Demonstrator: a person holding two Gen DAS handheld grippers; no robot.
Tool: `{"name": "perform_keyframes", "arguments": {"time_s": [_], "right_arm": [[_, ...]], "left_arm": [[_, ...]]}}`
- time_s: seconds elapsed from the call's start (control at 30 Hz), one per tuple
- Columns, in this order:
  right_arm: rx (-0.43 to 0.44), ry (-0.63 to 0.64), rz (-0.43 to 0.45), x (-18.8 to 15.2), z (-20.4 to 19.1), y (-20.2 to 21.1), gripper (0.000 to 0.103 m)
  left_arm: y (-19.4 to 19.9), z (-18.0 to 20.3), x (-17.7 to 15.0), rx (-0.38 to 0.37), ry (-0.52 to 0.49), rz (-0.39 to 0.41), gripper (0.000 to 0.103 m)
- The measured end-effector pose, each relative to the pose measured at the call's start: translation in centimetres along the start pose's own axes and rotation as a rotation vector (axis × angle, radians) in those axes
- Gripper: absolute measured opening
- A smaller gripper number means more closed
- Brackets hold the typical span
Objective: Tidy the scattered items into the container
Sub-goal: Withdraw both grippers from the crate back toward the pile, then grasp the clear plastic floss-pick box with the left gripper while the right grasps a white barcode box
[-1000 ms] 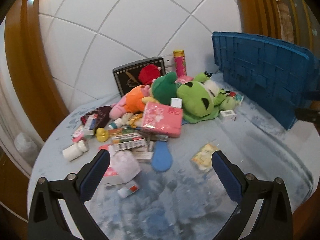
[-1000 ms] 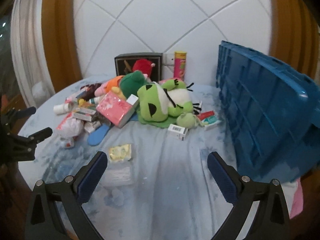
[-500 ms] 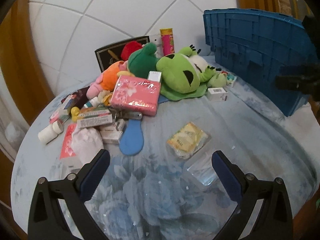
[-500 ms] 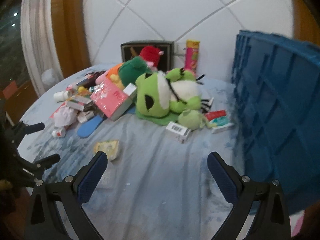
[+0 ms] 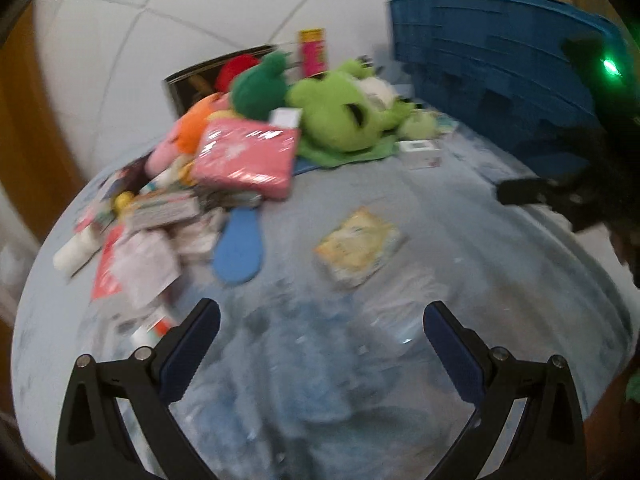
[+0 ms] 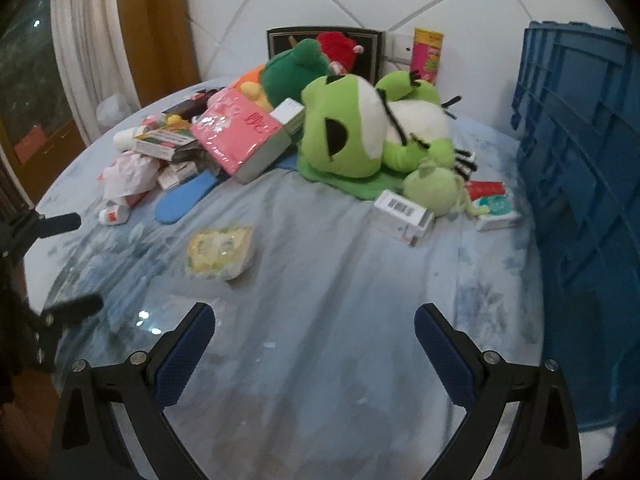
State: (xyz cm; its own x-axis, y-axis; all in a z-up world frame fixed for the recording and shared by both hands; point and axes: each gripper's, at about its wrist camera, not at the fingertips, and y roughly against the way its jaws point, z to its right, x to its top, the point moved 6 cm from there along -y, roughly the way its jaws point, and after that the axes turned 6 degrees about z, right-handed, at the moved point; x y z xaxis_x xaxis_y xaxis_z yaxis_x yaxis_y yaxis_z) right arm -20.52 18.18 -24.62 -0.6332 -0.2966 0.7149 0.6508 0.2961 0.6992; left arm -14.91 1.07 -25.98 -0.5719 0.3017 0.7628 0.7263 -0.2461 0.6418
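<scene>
A blue crate (image 6: pixel 580 168) stands at the table's right; it also shows in the left wrist view (image 5: pixel 492 64). A heap of items lies at the back: a green frog plush (image 6: pixel 360 132), a pink packet (image 6: pixel 236 136), a blue flat paddle (image 6: pixel 184 200), small boxes and a white bottle (image 6: pixel 124 138). A yellow sachet (image 6: pixel 220 254) lies apart in the middle, also in the left wrist view (image 5: pixel 356 246). My left gripper (image 5: pixel 320 336) is open and empty above the near table. My right gripper (image 6: pixel 314 336) is open and empty, nearer the crate.
A round table with a blue floral cloth (image 6: pixel 320 280) holds everything. A white barcode box (image 6: pixel 402 216) and a small packet (image 6: pixel 496 210) lie by the crate. A dark frame (image 6: pixel 376 52) and a pink tube (image 6: pixel 427 54) stand against the white wall. A clear plastic bag (image 5: pixel 404 300) lies near the left gripper.
Both grippers have moved forward and lower toward the table. The left view has swung right and is blurred; the yellow sachet is now nearer both grippers. Both stay open.
</scene>
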Motion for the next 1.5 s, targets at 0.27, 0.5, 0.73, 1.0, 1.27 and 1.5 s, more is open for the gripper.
{"name": "perform_keyframes", "arguments": {"time_s": [0.27,0.5,0.73,1.0,1.27,1.5], "right_arm": [[-0.04,0.001,0.009,1.0,1.1,0.5,0.101],[-0.045,0.013,0.002,1.7,1.6,-1.0,0.101],[-0.033,-0.019,0.018,3.8,3.7,-4.5,0.101],[-0.036,-0.099,-0.092,4.6,8.1,-12.8,0.092],[0.155,-0.055,-0.129,4.0,5.1,-13.6,0.092],[0.074,0.027,-0.14,4.0,5.3,-14.7,0.083]], "left_arm": [[-3.2,5.2,0.9,-0.262,-0.257,-0.001,0.103],[-6.5,5.7,0.3,-0.357,-0.273,-0.072,0.103],[-6.8,6.5,-1.1,-0.411,-0.286,-0.103,0.103],[-6.6,6.8,-2.0,-0.44,-0.294,-0.121,0.103],[-7.0,7.0,-2.3,-0.462,-0.308,-0.137,0.103],[-7.2,7.1,-2.4,-0.475,-0.297,-0.137,0.103]]}}
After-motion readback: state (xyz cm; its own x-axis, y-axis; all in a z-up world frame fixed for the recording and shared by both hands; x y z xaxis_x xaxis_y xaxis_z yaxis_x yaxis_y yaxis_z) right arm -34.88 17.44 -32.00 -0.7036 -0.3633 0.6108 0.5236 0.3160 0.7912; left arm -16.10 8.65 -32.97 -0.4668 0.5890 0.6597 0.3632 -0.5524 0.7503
